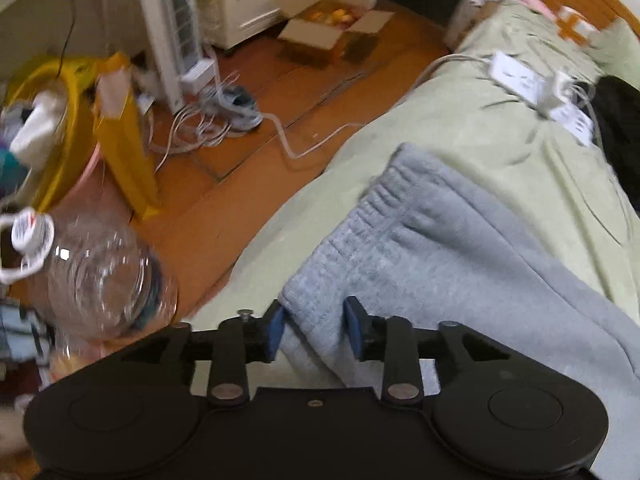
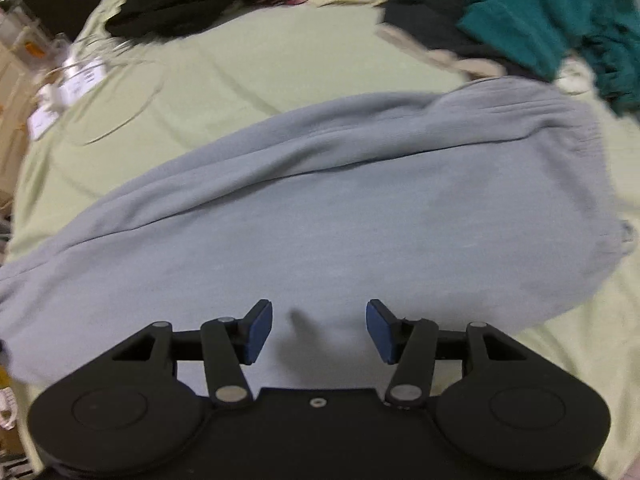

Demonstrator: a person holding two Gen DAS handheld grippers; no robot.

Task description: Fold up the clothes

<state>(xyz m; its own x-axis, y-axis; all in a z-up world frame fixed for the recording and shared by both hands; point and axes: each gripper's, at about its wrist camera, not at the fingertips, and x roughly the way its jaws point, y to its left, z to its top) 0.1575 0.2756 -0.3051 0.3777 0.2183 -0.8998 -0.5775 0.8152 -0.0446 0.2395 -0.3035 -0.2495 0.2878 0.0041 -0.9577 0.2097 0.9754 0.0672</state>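
Grey sweatpants (image 1: pixel 440 248) lie folded lengthwise on a pale green bed sheet (image 1: pixel 460 120), the ribbed elastic waistband towards the bed's edge. My left gripper (image 1: pixel 315 328) is open and straddles the waistband corner; the cloth lies between the blue pads (image 1: pixel 275 330) but they do not pinch it. In the right wrist view the same sweatpants (image 2: pixel 320 208) stretch across the sheet (image 2: pixel 260 68), with the cuff end at the right. My right gripper (image 2: pixel 319 330) hangs open just above the flat grey cloth, with nothing between its fingers.
White power strips (image 1: pixel 516 78) with cables lie on the bed beside a black garment (image 1: pixel 620 128). Teal clothes (image 2: pixel 560 12) and black clothes (image 2: pixel 192 0) are piled at the far side. On the floor stand a clear bottle (image 1: pixel 100 272), a yellow bag (image 1: pixel 124 132) and a cardboard box (image 1: pixel 332 24).
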